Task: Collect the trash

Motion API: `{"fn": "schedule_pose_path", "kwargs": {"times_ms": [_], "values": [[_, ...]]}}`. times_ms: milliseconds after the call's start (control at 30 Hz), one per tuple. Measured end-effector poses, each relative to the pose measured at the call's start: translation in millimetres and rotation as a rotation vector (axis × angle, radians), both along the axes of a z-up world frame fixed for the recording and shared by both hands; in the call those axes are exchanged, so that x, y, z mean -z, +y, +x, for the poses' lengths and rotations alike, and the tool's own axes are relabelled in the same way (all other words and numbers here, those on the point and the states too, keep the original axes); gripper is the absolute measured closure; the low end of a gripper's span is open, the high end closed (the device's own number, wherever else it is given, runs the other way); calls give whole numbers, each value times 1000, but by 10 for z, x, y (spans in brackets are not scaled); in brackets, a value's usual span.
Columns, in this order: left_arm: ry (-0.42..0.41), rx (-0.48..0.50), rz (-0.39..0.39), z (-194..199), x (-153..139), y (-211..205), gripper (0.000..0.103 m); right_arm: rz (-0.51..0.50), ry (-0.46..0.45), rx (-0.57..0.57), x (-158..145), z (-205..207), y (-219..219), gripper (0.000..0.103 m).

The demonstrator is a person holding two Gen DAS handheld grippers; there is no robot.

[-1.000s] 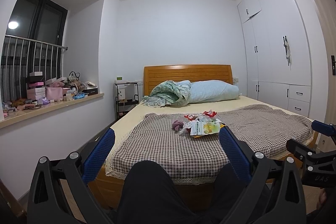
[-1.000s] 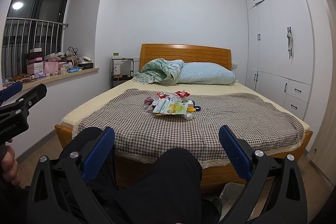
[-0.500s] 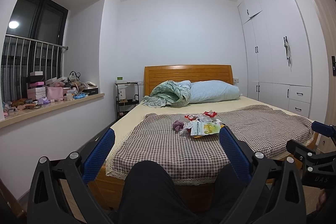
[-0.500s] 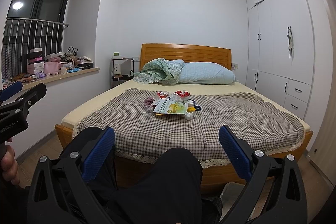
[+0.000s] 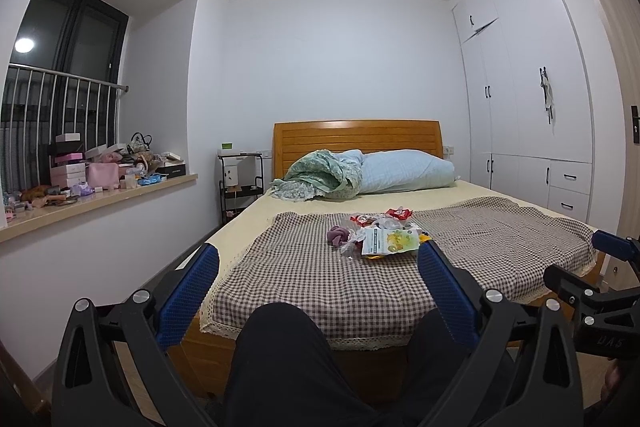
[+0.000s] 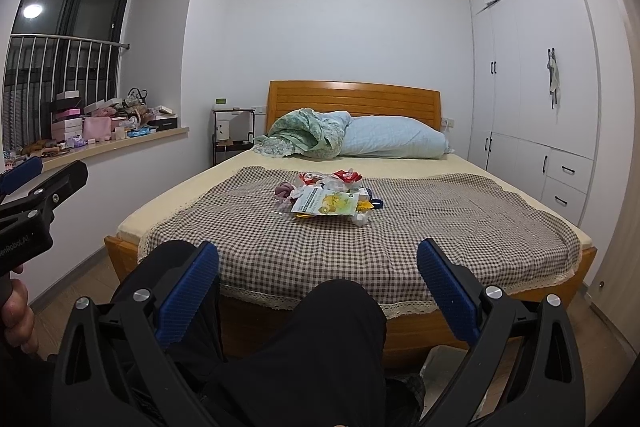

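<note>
On the checked cloth (image 6: 420, 227) mid-bed (image 6: 500, 167) lies the trash pile (image 6: 326, 197) — a green-yellow snack packet (image 6: 326, 205), red wrappers (image 6: 346, 175), a purple wad (image 6: 283, 190). Left gripper (image 5: 318, 291) and right gripper (image 6: 318, 287) both spread wide, holding nothing, well short of the pile. Black-trousered knees (image 5: 288, 355) sit between the blue pads — bed's foot just beyond.

Brown-and-white checked cloth (image 6: 400, 227) with cream lace edge covers a pale yellow sheet (image 6: 224, 167). Far: orange wooden headboard (image 6: 352, 99), light blue pillow (image 6: 392, 141), green floral quilt (image 6: 304, 137). Right, white wardrobe (image 6: 532, 67). Blue finger pads (image 6: 188, 291).
</note>
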State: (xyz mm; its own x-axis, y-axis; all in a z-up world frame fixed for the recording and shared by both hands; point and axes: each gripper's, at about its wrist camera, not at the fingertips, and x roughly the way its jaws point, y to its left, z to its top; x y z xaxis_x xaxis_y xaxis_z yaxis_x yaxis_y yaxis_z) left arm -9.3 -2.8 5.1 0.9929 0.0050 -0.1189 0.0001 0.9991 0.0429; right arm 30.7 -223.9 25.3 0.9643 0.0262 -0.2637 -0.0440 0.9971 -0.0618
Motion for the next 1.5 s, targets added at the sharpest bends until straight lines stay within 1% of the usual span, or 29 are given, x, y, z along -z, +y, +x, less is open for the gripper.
{"fn": "schedule_pose_path", "kwargs": {"times_ms": [233,533,700,800,933,1000,1100,1133,1267,1400,1500], "values": [[3,-1,-3,22,10,15,7,-4,-1,2,-3,20,12,8],[6,14,-20,202,-46,49,7,-21,-47,46,-106,173,-65,8],[12,13,-15,425,-66,53,7,-27,-37,69,-97,370,-150,8],[14,10,6,625,-66,34,7,-30,-20,84,-75,534,-212,8],[40,11,1,945,-8,27,7,-16,5,98,-52,751,-312,8],[52,12,3,1114,33,8,7,-37,3,89,-39,817,-400,8],[57,35,4,1326,87,-35,7,-96,11,156,-53,873,-620,8],[57,43,5,1399,93,-48,7,-102,13,180,-64,891,-720,8],[94,70,22,1774,132,-215,7,-66,59,264,-71,1045,-1210,8],[149,68,31,2244,163,-439,7,-19,94,307,-42,1218,-1625,8],[182,67,35,2509,190,-568,7,11,112,338,-43,1332,-1973,8]]}}
